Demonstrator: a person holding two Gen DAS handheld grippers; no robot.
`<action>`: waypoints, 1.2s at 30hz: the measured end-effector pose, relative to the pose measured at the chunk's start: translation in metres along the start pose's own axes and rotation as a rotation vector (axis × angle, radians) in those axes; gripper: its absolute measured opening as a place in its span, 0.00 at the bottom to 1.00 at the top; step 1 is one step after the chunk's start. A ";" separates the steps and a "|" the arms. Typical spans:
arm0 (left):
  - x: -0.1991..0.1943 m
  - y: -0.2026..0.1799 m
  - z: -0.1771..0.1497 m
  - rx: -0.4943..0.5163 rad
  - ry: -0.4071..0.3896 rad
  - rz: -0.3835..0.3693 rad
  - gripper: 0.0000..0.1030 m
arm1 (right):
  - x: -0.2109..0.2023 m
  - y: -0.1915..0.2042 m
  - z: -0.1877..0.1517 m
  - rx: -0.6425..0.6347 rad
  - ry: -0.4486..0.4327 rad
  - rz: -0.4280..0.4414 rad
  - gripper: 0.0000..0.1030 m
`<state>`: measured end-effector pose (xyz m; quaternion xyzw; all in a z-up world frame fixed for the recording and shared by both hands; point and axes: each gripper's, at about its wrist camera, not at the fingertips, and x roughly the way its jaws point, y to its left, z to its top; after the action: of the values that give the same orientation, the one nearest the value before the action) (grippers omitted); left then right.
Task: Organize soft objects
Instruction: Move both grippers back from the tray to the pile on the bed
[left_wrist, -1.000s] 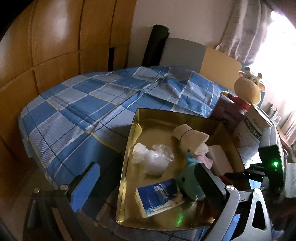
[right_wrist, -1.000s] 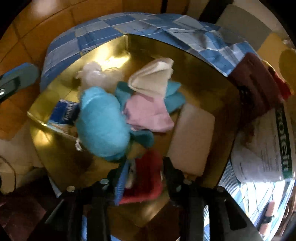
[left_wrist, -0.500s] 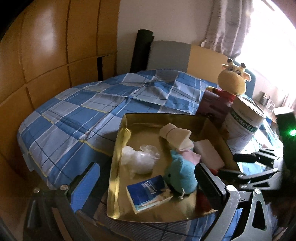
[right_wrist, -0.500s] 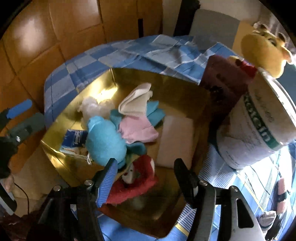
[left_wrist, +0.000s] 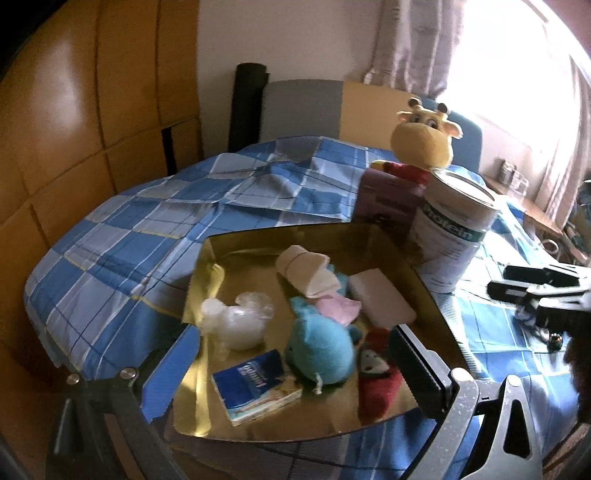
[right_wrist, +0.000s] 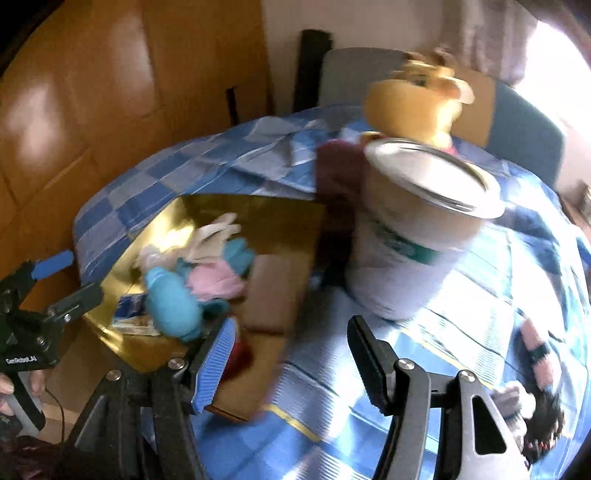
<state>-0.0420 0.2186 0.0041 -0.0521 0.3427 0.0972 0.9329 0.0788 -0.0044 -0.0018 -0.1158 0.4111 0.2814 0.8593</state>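
A gold tray (left_wrist: 258, 236) lies on the blue checked table. In it lie a turquoise plush (left_wrist: 319, 350), a red plush (left_wrist: 376, 373), a pink cloth (left_wrist: 338, 308), a beige rolled cloth (left_wrist: 304, 267), a white block (left_wrist: 380, 297), a clear plastic bag (left_wrist: 236, 319) and a blue tissue pack (left_wrist: 255, 386). My left gripper (left_wrist: 291, 373) is open and empty at the tray's near edge. My right gripper (right_wrist: 291, 365) is open and empty, above the tablecloth right of the tray (right_wrist: 207, 210). A dark plush toy (right_wrist: 535, 373) lies at its right.
A white protein can (left_wrist: 452, 232) stands right of the tray, with a maroon box (left_wrist: 386, 195) and a yellow giraffe plush (left_wrist: 423, 140) behind it. Wooden wall panels (left_wrist: 92, 110) stand to the left. A grey chair back (left_wrist: 303, 107) is beyond the table.
My right gripper let go of the red plush in the tray, opened, and pulled back to the right over the tablecloth. My left gripper drew back a little.
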 end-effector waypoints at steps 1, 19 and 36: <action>0.000 -0.005 0.001 0.013 0.001 -0.007 1.00 | -0.004 -0.009 -0.002 0.018 -0.004 -0.017 0.62; -0.001 -0.113 0.012 0.245 -0.017 -0.201 1.00 | -0.104 -0.269 -0.129 0.833 -0.184 -0.530 0.62; 0.032 -0.258 -0.006 0.485 0.111 -0.450 1.00 | -0.102 -0.315 -0.194 1.254 -0.197 -0.328 0.62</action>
<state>0.0340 -0.0295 -0.0130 0.0919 0.3860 -0.1984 0.8962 0.0852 -0.3848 -0.0565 0.3723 0.3934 -0.1370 0.8294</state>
